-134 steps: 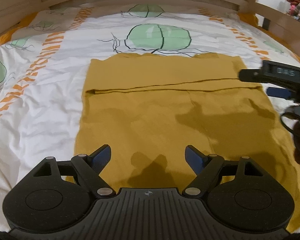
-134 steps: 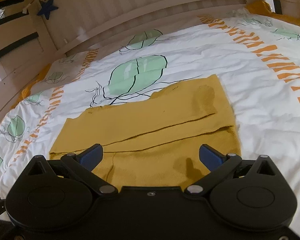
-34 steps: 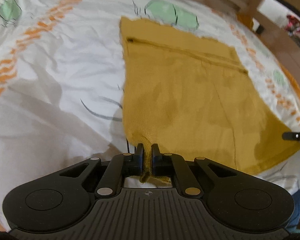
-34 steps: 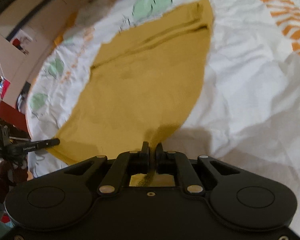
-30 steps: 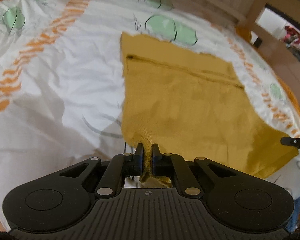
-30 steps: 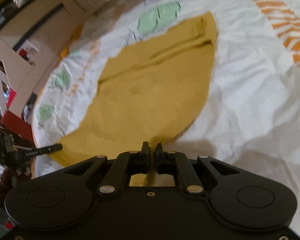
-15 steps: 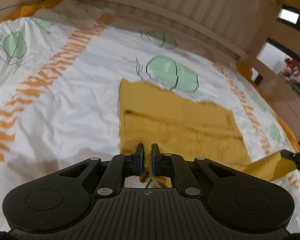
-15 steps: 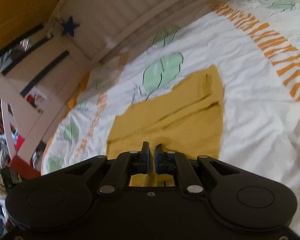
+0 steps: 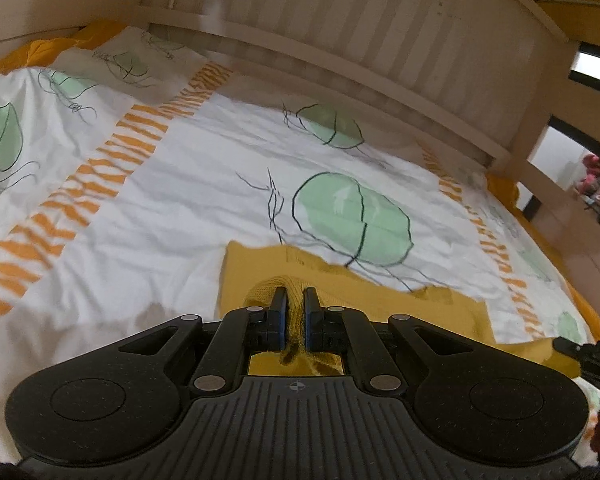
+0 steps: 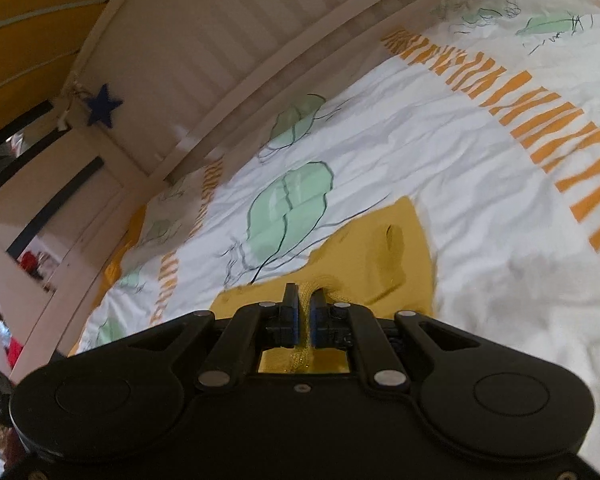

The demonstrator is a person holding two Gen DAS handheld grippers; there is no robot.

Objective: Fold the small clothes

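Note:
A mustard-yellow knit garment [image 9: 384,300] lies on the bed; only its far part shows past the grippers. My left gripper [image 9: 295,300] is shut on the garment's near left corner, with knit bunched between the pads. My right gripper [image 10: 305,300] is shut on the near right corner of the same garment [image 10: 384,256]. Both held corners are lifted over the garment's far part. The right gripper's tip [image 9: 572,347] shows at the right edge of the left wrist view.
The bed has a white cover [image 9: 204,184] with green leaf prints and orange striped bands. A slatted wooden rail [image 9: 340,40] runs along the far side. A blue star [image 10: 103,106] hangs on the rail. Bed posts stand at the corners.
Both grippers closed on the garment's near corners, lifted them and carried them forward toward the far edge; less of the garment shows ahead now.

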